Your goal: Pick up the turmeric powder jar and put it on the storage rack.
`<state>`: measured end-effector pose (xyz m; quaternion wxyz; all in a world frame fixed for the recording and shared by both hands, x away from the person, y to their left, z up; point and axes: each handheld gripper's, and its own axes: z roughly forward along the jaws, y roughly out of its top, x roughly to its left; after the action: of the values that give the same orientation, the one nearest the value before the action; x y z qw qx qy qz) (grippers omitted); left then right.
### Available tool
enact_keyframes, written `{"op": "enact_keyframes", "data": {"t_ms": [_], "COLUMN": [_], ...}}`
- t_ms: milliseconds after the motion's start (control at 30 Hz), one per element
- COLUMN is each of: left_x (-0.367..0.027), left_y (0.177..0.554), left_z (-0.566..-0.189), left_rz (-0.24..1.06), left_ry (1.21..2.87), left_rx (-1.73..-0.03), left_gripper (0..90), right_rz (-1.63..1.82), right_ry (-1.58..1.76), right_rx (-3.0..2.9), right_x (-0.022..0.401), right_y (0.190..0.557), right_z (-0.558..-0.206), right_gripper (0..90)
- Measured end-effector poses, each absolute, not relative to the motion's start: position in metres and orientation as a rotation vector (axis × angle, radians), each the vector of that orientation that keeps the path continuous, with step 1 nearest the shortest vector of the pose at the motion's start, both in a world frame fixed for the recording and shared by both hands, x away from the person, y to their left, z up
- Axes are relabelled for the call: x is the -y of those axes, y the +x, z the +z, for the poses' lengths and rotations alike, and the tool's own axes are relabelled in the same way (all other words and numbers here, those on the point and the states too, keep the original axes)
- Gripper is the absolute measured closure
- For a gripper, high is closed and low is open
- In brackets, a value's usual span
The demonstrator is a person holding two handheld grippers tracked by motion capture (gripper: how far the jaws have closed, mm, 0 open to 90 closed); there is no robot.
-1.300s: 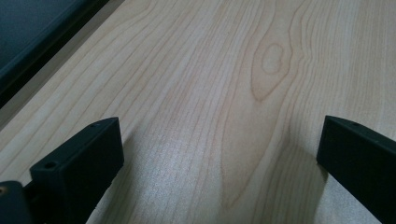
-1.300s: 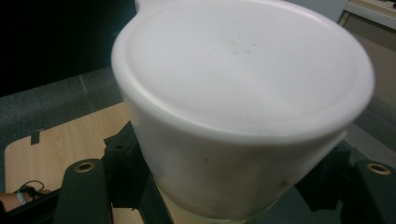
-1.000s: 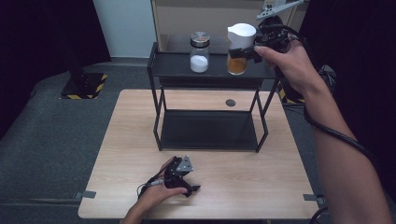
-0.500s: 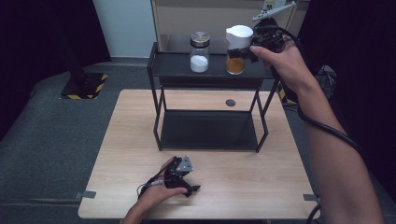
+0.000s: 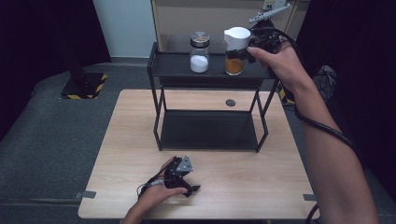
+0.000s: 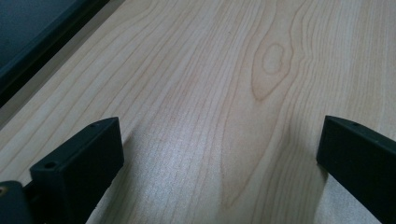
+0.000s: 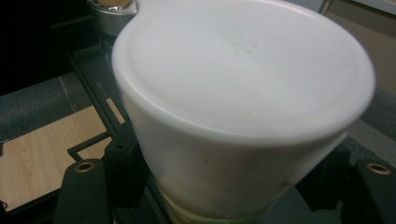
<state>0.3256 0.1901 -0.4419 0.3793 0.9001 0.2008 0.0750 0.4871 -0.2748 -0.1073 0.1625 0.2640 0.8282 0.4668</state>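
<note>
The right claw point(image 5: 239, 50) grips the white-lidded jar of orange powder point(image 5: 234, 65) on the rack's top shelf point(image 5: 177, 70) – seemingly placed but not yet released – while the left claw point(image 5: 187, 184) rests released on the table point(image 5: 261, 177).

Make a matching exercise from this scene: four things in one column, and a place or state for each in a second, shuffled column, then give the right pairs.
Things
1. white-capped jar
2. metal-lidded jar
3. left gripper
4. black dot

Places or states
A. low on the table's near edge, jaws open
B. on the tabletop under the black rack
C. on the rack's top shelf, white powder inside, untouched
D. on the top shelf, orange contents, clamped by the right gripper

Pairs: 1-D, 2-C, 3-A, 4-B
</note>
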Motion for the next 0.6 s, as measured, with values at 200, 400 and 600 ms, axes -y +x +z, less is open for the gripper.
{"op": "enact_keyframes", "data": {"t_ms": [200, 400, 600], "left_x": [-0.1900, -0.1900, -0.1900], "left_y": [0.3253, 0.3253, 0.3253], "left_z": [-0.4418, -0.4417, -0.4418], "left_rz": [0.192, 0.193, 0.193], "left_ry": [2.300, 2.300, 2.300], "left_rx": [-0.514, -0.514, -0.514], "left_gripper": [0.0, 0.0, 0.0], "right_rz": [1.331, 1.329, 1.323], "right_ry": [0.753, 0.753, 0.751], "right_rx": [-2.360, -2.355, -2.353], "right_x": [0.2756, 0.2753, 0.2742], "right_y": [0.4862, 0.4848, 0.4841], "right_z": [-0.1082, -0.1089, -0.1084], "right_gripper": [31.3, 31.3, 30.9]}}
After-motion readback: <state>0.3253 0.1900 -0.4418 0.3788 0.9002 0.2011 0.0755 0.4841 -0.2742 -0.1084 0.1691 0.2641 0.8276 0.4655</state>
